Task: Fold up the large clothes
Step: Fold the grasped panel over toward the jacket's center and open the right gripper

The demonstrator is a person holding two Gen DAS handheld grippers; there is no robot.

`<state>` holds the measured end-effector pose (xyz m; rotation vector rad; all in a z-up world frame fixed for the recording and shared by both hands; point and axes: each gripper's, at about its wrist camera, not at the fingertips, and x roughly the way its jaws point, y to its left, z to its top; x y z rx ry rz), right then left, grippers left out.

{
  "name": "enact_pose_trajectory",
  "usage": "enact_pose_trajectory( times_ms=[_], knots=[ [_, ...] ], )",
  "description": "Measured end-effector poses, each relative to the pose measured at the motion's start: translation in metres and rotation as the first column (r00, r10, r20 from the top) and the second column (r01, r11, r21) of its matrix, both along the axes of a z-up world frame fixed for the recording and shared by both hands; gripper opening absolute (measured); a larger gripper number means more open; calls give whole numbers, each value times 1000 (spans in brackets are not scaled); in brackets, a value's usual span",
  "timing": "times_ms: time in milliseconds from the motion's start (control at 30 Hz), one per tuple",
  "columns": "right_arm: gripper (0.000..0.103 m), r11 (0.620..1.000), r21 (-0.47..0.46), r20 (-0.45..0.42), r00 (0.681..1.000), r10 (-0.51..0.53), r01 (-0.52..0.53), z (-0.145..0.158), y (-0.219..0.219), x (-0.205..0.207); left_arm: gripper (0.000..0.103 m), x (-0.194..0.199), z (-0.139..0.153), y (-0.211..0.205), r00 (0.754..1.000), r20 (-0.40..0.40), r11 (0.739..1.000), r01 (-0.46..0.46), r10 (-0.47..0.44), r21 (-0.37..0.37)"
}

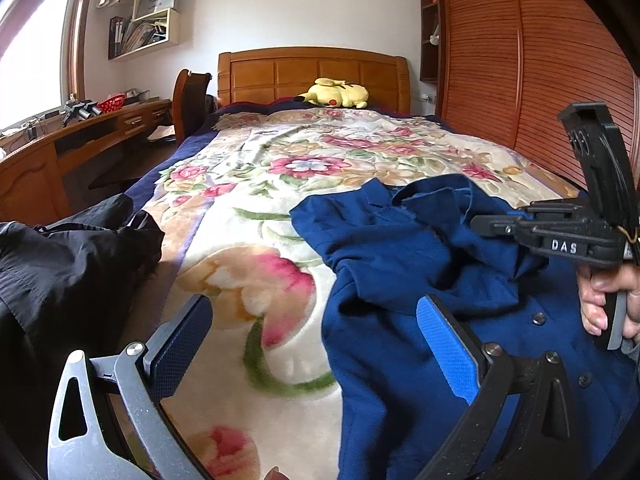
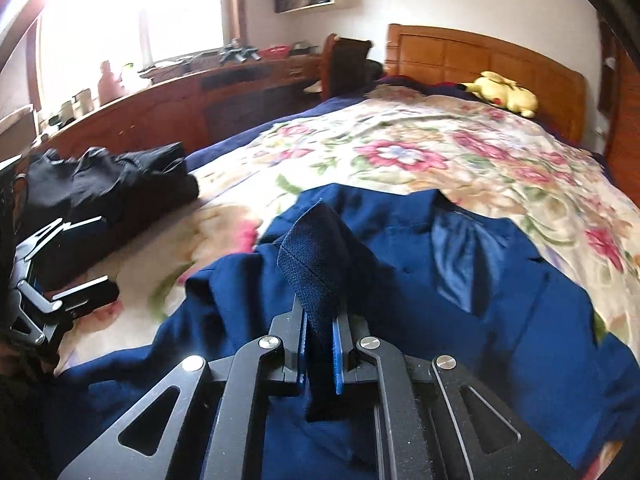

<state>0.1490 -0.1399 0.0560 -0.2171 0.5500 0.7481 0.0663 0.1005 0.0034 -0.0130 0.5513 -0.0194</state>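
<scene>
Blue coat is lying rumpled on the bed, and you are pinching a fold of its cloth in the right gripper, jaws closed tight on the fabric. Your left gripper is hanging wide open just beside the coat's near edge, gripping nothing. Judging from this, you are wanting a matching pinch with the left before lifting, so the panel is rising evenly without twisting.
</scene>
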Motion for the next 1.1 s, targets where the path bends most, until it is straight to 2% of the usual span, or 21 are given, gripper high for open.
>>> enact_pose_trajectory(
  times_ms=[133,400,600,667,867,967,1100],
  knots=[
    [9,995,13,43,994,-97,96,3,-30,-18,102,-1,1,-7,1000,-1,1000,11,-11,15],
    [9,962,39,80,959,-272,269,17,-87,-54,102,-5,11,-23,997,23,997,78,-77,-24],
    [9,938,36,92,933,-348,346,14,-104,-81,102,-9,13,-38,993,28,994,111,-111,-13],
    [10,926,30,71,924,-377,376,6,-112,-87,102,-9,12,-40,994,24,994,109,-109,2],
    [10,897,3,7,897,-442,442,-7,-132,-100,102,-8,11,-37,993,19,993,113,-112,-19],
    [19,886,-5,-19,886,-463,463,-3,-135,-103,102,-8,11,-36,993,18,993,113,-113,-24],
    [39,873,-35,-16,873,-487,486,-2,-136,-111,102,-7,10,-37,993,14,993,118,-118,-18]
  ],
)
